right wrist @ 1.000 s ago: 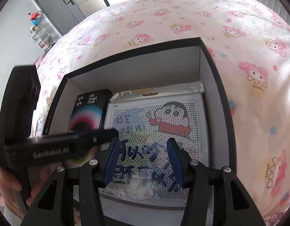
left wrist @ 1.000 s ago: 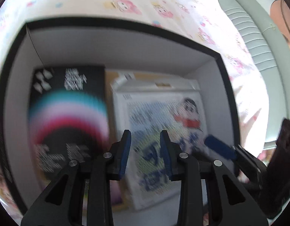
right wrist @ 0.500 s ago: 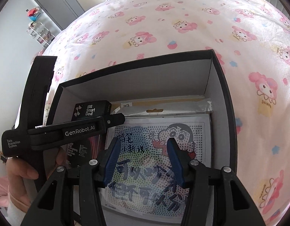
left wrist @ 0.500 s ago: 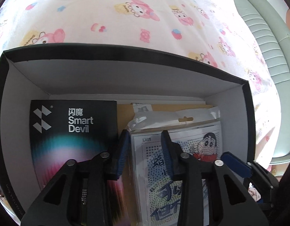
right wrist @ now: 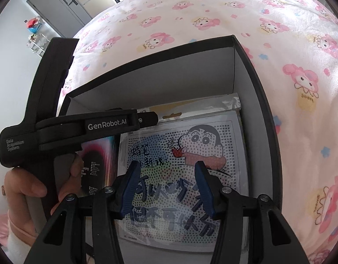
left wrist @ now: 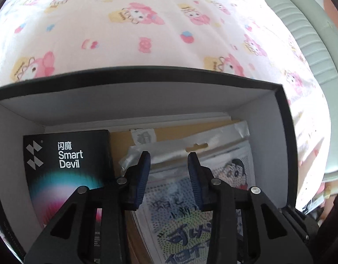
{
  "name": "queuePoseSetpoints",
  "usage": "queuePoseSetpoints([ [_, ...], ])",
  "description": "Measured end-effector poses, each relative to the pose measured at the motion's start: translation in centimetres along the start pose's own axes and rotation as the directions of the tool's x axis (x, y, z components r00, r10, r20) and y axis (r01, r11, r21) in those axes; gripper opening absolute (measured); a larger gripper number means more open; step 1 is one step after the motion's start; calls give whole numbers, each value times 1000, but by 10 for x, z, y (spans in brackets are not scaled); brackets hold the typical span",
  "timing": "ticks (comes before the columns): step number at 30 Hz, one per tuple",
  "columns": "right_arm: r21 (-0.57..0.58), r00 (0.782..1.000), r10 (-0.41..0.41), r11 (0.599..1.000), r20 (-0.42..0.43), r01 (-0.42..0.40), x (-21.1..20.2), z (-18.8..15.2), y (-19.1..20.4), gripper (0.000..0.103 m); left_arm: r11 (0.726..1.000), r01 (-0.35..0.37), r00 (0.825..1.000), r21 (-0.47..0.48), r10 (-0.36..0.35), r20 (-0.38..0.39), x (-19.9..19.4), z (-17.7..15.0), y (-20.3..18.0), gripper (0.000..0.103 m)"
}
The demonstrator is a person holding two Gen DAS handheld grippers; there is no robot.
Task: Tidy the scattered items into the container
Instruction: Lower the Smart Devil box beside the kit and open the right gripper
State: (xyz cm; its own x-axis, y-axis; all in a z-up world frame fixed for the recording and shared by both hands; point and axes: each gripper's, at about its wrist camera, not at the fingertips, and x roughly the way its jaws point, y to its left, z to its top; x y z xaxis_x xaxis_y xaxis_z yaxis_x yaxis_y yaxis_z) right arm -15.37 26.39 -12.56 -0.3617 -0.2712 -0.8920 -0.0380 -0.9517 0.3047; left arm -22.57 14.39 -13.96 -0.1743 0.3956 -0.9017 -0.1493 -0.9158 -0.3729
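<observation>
The left wrist view shows the whole top of the black Smart Devil box (left wrist: 65, 167) with its white letters, and a brown cardboard piece (left wrist: 122, 145) under the packets. The right wrist view hides most of this box behind the left gripper (right wrist: 155, 118), but only there the person's hand (right wrist: 35, 187) on the handle is seen, and a grey door (right wrist: 57, 6) far behind the bed.

The container (left wrist: 147, 107), a black box with white inner walls, sits on the pink cartoon bedsheet (left wrist: 125, 33). Inside lie the Smart Devil box at the left and the cartoon bead-art packet (right wrist: 182, 169) at the right, flat, side by side.

The left gripper's jaws are closing, with nothing between them. The right gripper (right wrist: 166, 189) hangs over the packet, jaws apart and empty.
</observation>
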Motion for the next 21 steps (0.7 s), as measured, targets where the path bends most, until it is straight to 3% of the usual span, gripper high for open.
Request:
queuePoseSetpoints([
  [3, -21, 1000, 7, 1000, -5, -7, -1, 0, 4, 47, 999, 38, 999, -17, -38, 38, -23, 2, 8, 35],
  [6, -37, 1000, 8, 999, 10, -7, -2, 7, 10, 47, 997, -75, 994, -31, 77, 71, -30, 9, 25, 35],
  [11, -50, 1000, -6, 999, 11, 7, 2, 10, 16, 47, 984, -161, 983, -76, 167, 74, -25, 23, 80, 34],
  [13, -51, 1000, 0, 999, -3, 0, 6, 9, 16, 47, 985, -142, 988, -102, 147, 41, 3, 39, 93, 34],
  [15, -37, 1000, 2, 999, -18, -2, 9, 7, 14, 47, 984, -134, 990, -115, 137, 22, 6, 34, 95, 34],
  [18, -29, 1000, 3, 1000, -12, -3, 5, 4, 13, 47, 979, -195, 981, -65, 195, -1, 7, 33, 88, 36],
  [21, -40, 1000, -21, 999, 0, 21, 0, 4, 14, 47, 972, -207, 978, -106, 205, -32, 4, 20, 96, 36],
])
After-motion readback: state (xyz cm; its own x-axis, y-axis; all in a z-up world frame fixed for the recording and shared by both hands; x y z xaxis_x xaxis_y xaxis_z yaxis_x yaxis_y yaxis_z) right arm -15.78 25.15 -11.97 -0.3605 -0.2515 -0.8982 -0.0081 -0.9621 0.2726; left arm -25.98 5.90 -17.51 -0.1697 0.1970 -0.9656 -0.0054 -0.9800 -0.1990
